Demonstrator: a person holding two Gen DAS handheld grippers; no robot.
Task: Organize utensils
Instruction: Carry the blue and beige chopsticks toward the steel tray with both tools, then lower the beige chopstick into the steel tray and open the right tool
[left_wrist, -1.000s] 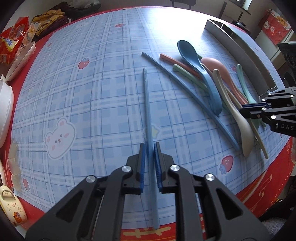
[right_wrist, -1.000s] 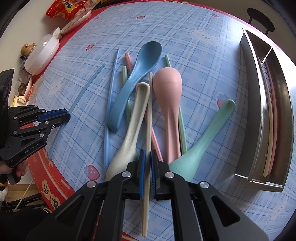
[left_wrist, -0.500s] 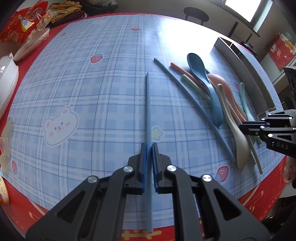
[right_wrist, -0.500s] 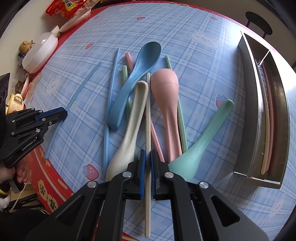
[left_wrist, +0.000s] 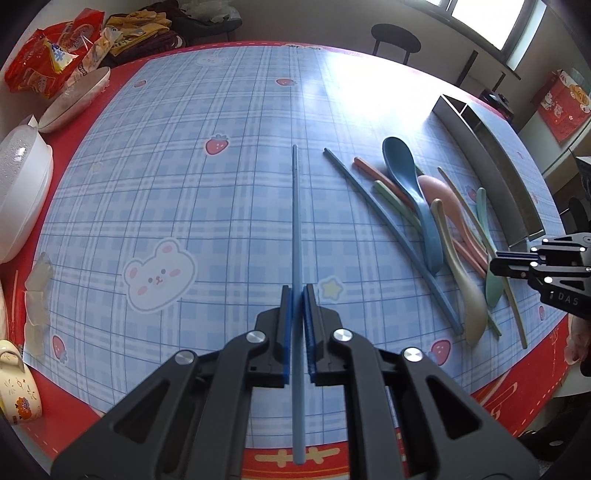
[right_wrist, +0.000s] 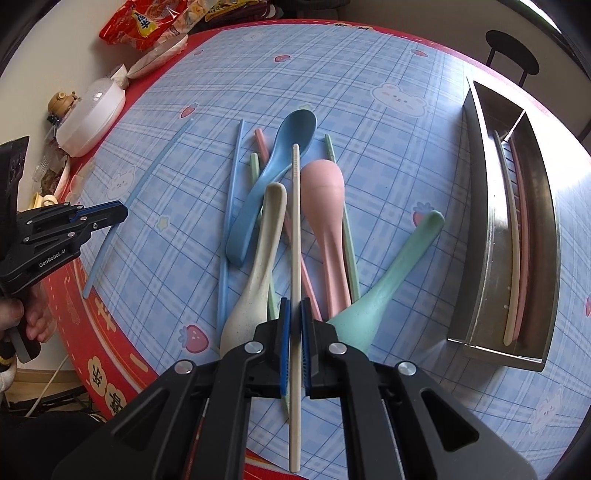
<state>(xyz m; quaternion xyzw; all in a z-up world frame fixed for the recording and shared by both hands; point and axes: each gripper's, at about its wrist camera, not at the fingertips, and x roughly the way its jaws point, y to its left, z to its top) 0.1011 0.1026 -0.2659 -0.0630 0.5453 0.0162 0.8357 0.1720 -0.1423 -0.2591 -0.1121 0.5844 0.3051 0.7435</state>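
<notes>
My left gripper (left_wrist: 297, 291) is shut on a light blue chopstick (left_wrist: 296, 221) and holds it lifted above the table, pointing away from me. My right gripper (right_wrist: 294, 306) is shut on a cream chopstick (right_wrist: 295, 221) and holds it over a pile of utensils: a blue spoon (right_wrist: 273, 177), a cream spoon (right_wrist: 258, 273), a pink spoon (right_wrist: 327, 206), a green spoon (right_wrist: 391, 277), and blue, pink and green chopsticks. A steel tray (right_wrist: 476, 206) at the right holds a cream and a pink chopstick. The left gripper also shows in the right wrist view (right_wrist: 110, 213).
A white lidded container (left_wrist: 18, 192), a white dish (left_wrist: 74, 99) and snack bags (left_wrist: 55, 62) stand at the table's left side. A small cup (left_wrist: 16, 387) sits at the near left edge. A dark stool (left_wrist: 395, 38) stands beyond the table.
Both grippers have risen with their chopsticks. The blue chopstick has left the cloth, and the cream chopstick has lifted off the pile of spoons.
</notes>
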